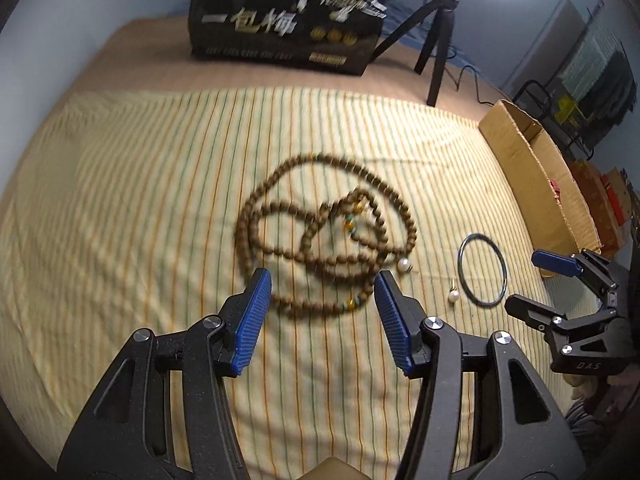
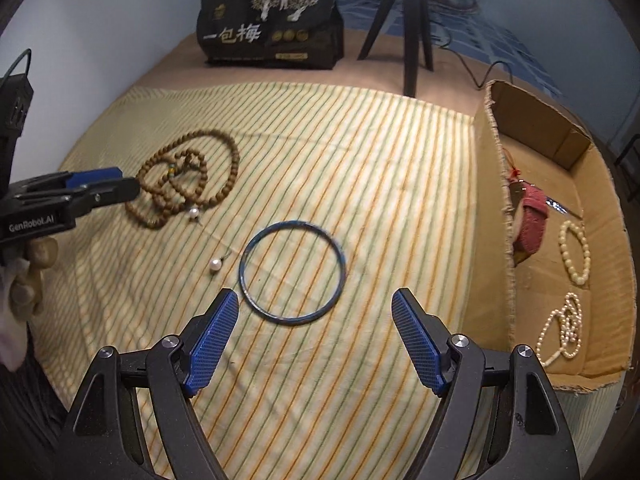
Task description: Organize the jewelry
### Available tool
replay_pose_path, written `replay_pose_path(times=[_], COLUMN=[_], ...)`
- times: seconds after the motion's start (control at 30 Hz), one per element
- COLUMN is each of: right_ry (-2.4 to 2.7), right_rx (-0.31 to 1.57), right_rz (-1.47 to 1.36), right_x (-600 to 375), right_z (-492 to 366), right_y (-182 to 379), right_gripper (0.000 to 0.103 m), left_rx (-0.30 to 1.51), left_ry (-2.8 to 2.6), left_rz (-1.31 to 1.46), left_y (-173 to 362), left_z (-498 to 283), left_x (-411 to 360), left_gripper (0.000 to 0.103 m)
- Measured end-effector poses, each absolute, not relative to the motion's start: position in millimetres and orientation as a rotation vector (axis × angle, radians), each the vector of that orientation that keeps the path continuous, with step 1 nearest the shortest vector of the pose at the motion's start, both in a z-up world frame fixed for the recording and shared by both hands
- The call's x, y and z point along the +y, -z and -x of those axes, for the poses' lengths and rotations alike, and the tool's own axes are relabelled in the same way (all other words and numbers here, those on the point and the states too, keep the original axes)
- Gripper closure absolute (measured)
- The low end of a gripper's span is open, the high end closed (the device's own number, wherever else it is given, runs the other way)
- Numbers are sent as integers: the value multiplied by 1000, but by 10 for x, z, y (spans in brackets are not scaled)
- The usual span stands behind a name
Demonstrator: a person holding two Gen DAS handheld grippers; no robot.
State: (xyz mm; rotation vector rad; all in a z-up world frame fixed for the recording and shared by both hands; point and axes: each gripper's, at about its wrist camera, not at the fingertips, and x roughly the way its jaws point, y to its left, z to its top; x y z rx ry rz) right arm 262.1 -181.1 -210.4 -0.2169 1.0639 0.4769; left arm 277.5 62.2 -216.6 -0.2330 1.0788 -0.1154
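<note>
A long brown bead necklace lies coiled on the striped cloth; it also shows in the right wrist view. My left gripper is open and empty, its blue pads on either side of the coil's near edge. A blue bangle lies on the cloth just ahead of my open, empty right gripper; the bangle also shows in the left wrist view. Two pearls on a thin chain lie between the necklace and the bangle.
An open cardboard box at the right holds pearl strands, a cream bead bracelet and a red pouch. A black printed bag and a black tripod stand at the back.
</note>
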Motion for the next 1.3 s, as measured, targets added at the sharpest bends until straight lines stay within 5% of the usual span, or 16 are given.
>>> replay_pose_path(times=[0.57,0.93,1.03,1.17,1.3], right_ry=[-484,-507,-530,-498,-507], right_rx=[1089,1095,1098,1092,1103], right_rz=[228,197,204,274,278], right_x=[-1701,-1634,-1608,-1546,-1546], right_z=[-2705,-2785,-2760,-2747,-2772], right_y=[2278,2292,2282,2315,2334], right_gripper=[24,24,24,24,24], left_rx=[1084,1064,1058,1050,1037], left_ry=[59,-39,-74,-87,-101], left_rz=[424,214,179,164,152], left_y=[2324,2402,2430,2441,2430], left_z=[-3167,-3351,-3351,-3352,-3354], left_x=[619,363,365,391,431], left_gripper=[34,34,50,58,81])
